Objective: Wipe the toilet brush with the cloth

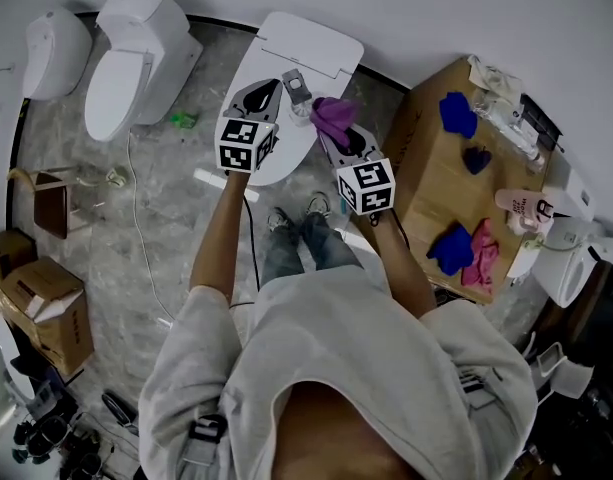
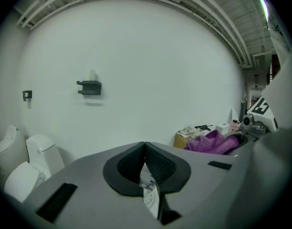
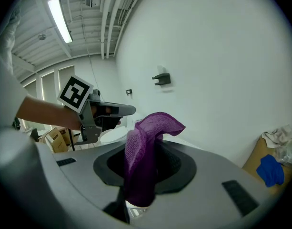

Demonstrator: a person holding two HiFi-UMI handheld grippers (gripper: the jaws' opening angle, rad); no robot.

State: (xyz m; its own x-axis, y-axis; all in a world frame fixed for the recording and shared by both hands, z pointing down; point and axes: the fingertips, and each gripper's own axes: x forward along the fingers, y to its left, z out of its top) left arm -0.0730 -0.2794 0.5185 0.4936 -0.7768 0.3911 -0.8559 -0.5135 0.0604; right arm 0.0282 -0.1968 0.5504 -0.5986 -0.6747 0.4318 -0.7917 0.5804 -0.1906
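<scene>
I am standing over a white toilet [image 1: 304, 40]. My right gripper [image 1: 338, 136] is shut on a purple cloth [image 1: 331, 116], which stands up from the jaws and folds over them [image 3: 146, 151]. My left gripper [image 1: 260, 96] is level with it to the left, its black pads pressed together [image 2: 145, 149] with nothing visible between them. A small grey piece [image 1: 296, 86] shows just beside the left tip; I cannot tell whether it is the toilet brush or whether it is held. From the right gripper view the left gripper [image 3: 121, 110] points right, close to the cloth.
Two more white toilets [image 1: 136, 68] stand at the left. A cardboard box [image 1: 426, 183] on the right carries blue cloths [image 1: 456, 114], a pink cloth [image 1: 483, 254] and bottles. Brown boxes [image 1: 41, 303] sit at the lower left. A dark bracket [image 2: 90, 87] hangs on the wall.
</scene>
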